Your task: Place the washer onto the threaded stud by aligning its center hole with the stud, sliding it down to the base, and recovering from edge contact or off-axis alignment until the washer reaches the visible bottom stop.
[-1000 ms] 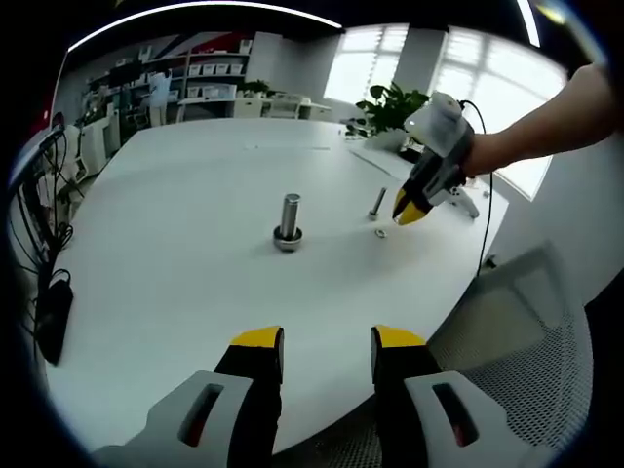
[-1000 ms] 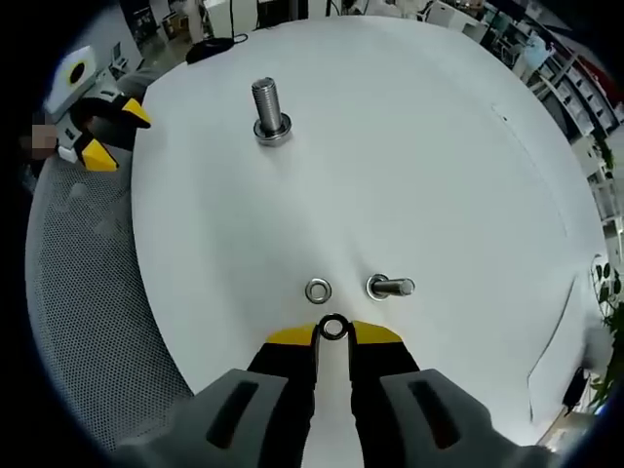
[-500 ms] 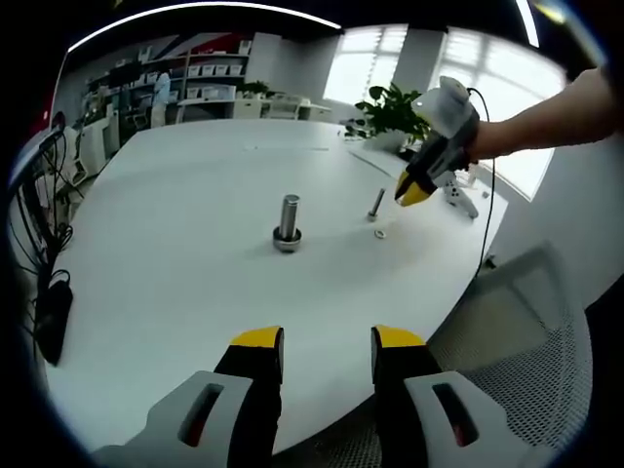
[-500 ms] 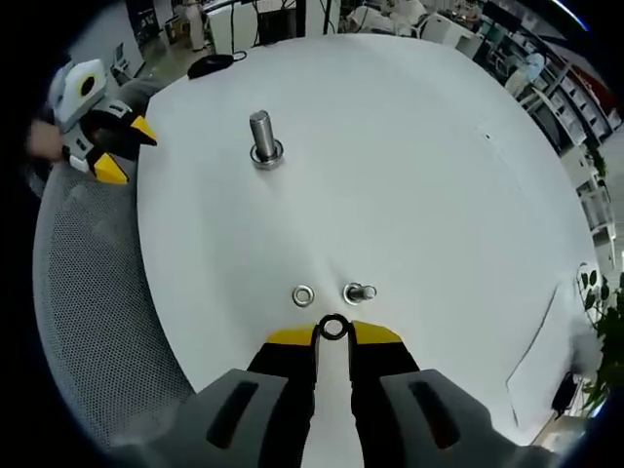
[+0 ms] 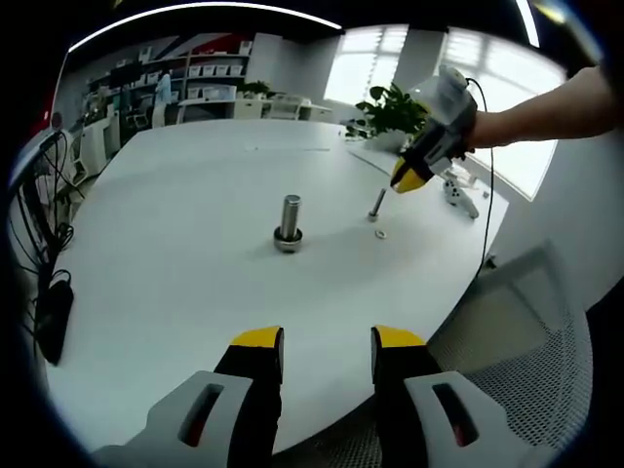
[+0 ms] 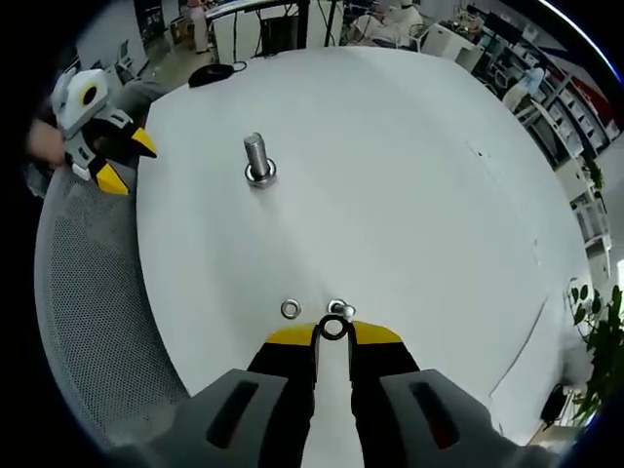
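Observation:
An upright threaded stud (image 5: 290, 222) (image 6: 256, 159) with a washer around its base stands mid-table. My right gripper (image 6: 332, 331) is shut on a washer (image 6: 333, 329), held high above the table, well away from the stud. It appears in the left gripper view as the right gripper (image 5: 408, 180), raised over a lying bolt (image 5: 377, 204). A loose washer (image 5: 379, 234) (image 6: 290, 309) lies beside that bolt (image 6: 339, 309). My left gripper (image 5: 327, 343) hangs open over the near table edge, holding nothing; the right gripper view shows the left gripper (image 6: 117, 161) at the far left.
The round white table (image 5: 175, 224) has a mesh office chair (image 5: 526, 322) (image 6: 88, 312) at its edge. A black mouse (image 6: 207, 71) lies at the table's far rim. Cables (image 5: 54, 292) hang at the left; a plant (image 5: 390, 105) and shelves stand behind.
My right gripper has risen with the washer in it and shifted slightly toward the bolt; the table looks farther away in its view. The left gripper has not moved.

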The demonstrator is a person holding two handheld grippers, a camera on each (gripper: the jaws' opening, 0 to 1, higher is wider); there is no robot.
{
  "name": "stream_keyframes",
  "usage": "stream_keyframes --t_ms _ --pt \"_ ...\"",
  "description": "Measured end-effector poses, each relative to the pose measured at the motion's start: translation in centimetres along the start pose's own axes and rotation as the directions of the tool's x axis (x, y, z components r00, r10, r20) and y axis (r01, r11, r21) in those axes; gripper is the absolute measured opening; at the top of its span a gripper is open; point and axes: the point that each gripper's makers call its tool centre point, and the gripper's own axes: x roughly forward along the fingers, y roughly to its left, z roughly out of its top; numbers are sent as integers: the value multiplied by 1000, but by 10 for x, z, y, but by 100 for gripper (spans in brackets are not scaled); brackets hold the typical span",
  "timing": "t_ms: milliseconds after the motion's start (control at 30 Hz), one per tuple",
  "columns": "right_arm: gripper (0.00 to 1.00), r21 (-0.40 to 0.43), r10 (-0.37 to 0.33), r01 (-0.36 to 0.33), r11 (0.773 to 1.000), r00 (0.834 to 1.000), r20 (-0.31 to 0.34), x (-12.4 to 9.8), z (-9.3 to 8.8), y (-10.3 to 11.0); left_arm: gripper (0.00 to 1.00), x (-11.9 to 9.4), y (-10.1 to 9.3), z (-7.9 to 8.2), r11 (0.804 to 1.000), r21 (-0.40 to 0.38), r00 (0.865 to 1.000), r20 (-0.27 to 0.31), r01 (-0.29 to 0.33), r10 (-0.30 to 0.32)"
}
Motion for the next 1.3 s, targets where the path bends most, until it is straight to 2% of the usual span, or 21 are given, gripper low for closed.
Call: stream_keyframes --t_ms 633,1300 --pt "14 -32 -5 5 999 1000 -5 12 4 -10 34 1 -1 -2 1000 4 1000 -12 6 -6" --pt "14 -42 34 -35 998 999 -40 29 -2 -9 34 2 -1 -3 1000 3 1000 -18 4 -3"
